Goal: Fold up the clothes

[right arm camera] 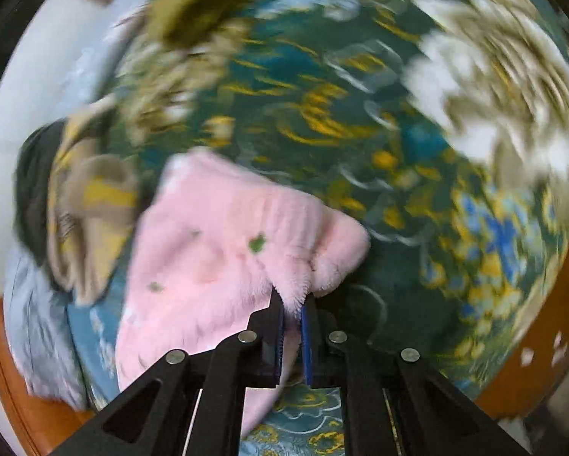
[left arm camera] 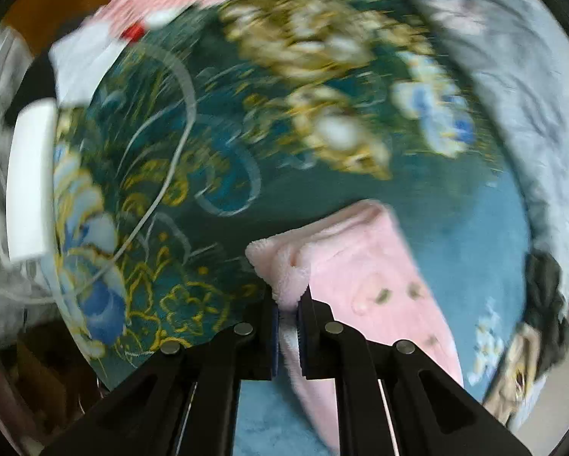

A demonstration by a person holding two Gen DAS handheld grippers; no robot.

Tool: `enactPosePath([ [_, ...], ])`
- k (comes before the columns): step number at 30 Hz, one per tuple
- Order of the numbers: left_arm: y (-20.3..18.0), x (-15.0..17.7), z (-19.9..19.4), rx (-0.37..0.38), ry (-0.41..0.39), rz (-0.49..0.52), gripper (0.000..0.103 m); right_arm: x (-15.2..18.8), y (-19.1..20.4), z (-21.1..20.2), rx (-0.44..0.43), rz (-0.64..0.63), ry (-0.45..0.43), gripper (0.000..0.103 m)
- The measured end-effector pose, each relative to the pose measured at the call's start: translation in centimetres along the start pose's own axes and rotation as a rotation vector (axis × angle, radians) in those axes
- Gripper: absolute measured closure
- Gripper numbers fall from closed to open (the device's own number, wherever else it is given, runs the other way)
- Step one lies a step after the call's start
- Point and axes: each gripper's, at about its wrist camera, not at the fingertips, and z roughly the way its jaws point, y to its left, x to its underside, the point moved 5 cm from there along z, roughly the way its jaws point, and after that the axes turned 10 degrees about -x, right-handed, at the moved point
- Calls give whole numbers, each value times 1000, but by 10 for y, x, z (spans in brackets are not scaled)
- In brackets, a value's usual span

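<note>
- Left wrist view: my left gripper (left arm camera: 289, 300) has its fingers nearly closed, pinching a corner of the pink fleece garment (left arm camera: 364, 285).
- My right gripper (right arm camera: 292, 304) pinches another corner likewise.
- Garment is above the floral bedspread (left arm camera: 208, 144), near its edge; frames blurred.

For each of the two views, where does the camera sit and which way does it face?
Left wrist: sits behind the left gripper, looking forward and down at the floral cloth; its black fingers pinch the pink fleece garment.
Right wrist: sits behind the right gripper, facing the same cloth; its fingers pinch the garment too.
Shared: pink garment, floral cloth.
</note>
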Motion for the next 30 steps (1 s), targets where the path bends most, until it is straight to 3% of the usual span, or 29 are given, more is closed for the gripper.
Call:
enactPosePath([
  [3, 2, -3, -2, -4, 3, -27, 95, 2, -6, 0, 39, 18, 10, 95],
  [9, -16, -6, -31, -2, -5, -20, 95, 3, 21, -10, 90, -1, 16, 90],
  [12, -27, -4, -44, -1, -21, -9, 95, 5, 34, -28, 142, 1, -24, 58],
  [15, -44, 4, -68, -7, -66, 49, 95, 7, 39, -53, 139, 29, -76, 54],
  [18, -73, 24, -99, 29, -128, 156, 95, 17, 59, -79, 93, 11, -108, 54],
  [22, -137, 60, -157, 164, -205, 377, 95, 34, 81, -85, 41, -23, -89, 53],
  [27, -224, 150, -215, 380, -221, 676, 95, 51, 101, -82, -21, -56, -49, 53],
  [30, -266, 236, -208, 442, -165, 850, 95, 52, 100, -71, -47, -69, -10, 53],
])
